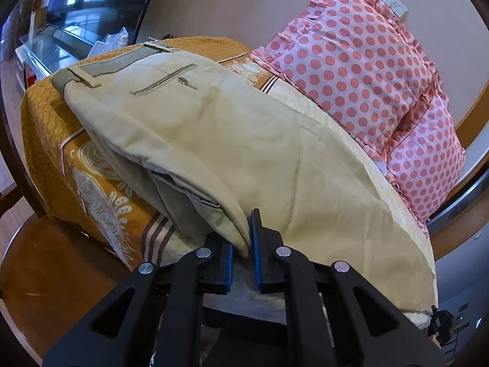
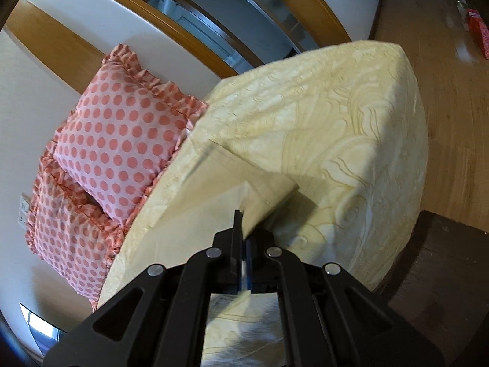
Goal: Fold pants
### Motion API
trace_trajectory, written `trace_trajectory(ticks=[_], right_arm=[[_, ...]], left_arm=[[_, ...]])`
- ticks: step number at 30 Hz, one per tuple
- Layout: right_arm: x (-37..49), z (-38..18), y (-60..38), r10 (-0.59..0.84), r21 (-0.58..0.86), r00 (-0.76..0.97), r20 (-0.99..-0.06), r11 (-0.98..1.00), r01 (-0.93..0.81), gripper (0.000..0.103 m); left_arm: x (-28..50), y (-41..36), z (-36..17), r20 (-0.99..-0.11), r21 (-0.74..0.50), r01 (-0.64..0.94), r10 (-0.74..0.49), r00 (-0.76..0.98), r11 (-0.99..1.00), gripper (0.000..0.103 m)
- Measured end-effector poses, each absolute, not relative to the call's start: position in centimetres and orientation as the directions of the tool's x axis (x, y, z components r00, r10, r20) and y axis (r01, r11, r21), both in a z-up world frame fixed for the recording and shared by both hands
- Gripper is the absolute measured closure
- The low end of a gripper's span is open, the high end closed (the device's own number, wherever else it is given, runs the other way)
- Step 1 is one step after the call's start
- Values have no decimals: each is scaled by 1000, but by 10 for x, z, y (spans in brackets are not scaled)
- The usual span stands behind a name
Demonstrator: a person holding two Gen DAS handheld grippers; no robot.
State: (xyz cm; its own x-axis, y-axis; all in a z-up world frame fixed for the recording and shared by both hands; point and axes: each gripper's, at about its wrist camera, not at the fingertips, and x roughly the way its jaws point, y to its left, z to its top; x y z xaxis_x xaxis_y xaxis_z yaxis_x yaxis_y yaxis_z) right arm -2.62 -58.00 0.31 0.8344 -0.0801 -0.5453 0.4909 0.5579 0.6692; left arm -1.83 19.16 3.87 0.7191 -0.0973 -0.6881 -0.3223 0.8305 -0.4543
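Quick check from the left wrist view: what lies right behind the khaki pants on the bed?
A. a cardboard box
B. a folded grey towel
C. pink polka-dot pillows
C: two pink polka-dot pillows with ruffled edges are stacked just beyond the khaki pants.

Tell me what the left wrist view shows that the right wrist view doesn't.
Only the left wrist view shows the pants' waistband, the back pocket and the orange patterned bedspread. Only the right wrist view shows the pant-leg hem and the wood floor. Both show a gripper shut on khaki pants, the polka-dot pillows and the cream bedcover.
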Motion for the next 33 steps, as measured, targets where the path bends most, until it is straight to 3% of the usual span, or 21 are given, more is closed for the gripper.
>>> trace_trajectory(ticks=[2,4,5,6,7,10,13,16,17,18,22,26,29,33], right_arm=[[-25,8,-574,-99,626,818,-567,595,505,97],[-32,15,-570,-133,611,818,-560,600,516,78],[-39,18,-571,-163,616,825,-541,591,521,57],[-45,21,-572,-194,614,825,-530,583,532,54],[-49,22,-573,-227,606,819,-528,575,550,54],[-50,14,-580,-232,611,810,-538,555,564,63],[-44,13,-574,-229,586,813,-535,592,553,68],[-38,11,-565,-225,571,826,-518,628,529,73],[-34,9,-563,-211,572,836,-507,644,509,94],[-28,5,-564,-176,584,845,-505,651,485,97],[-22,26,-550,-153,613,890,-430,675,412,99],[10,83,-478,56,607,954,-295,781,142,100],[41,110,-388,308,574,921,-238,809,-122,100],[71,99,-258,601,531,744,-292,749,-397,99]], left_arm=[[-20,190,39,-680,-436,-301,-90,728,848,92],[-27,188,46,-668,-422,-279,-87,739,862,89],[-30,188,48,-664,-418,-274,-86,743,866,87],[-36,187,55,-655,-401,-268,-70,753,876,80],[-42,187,60,-646,-383,-270,-47,762,883,72],[-60,185,78,-604,-309,-311,67,794,899,33],[-73,185,96,-524,-270,-329,148,839,905,30],[-61,186,95,-516,-283,-298,117,848,912,27],[-55,187,91,-523,-295,-286,96,847,912,27],[-50,187,87,-531,-304,-282,84,843,910,27],[-26,193,64,-585,-347,-287,34,811,893,27],[-18,192,47,-609,-339,-306,40,792,890,27],[-16,186,46,-608,-305,-310,67,791,901,25],[-23,191,50,-592,-350,-312,50,804,883,24]])
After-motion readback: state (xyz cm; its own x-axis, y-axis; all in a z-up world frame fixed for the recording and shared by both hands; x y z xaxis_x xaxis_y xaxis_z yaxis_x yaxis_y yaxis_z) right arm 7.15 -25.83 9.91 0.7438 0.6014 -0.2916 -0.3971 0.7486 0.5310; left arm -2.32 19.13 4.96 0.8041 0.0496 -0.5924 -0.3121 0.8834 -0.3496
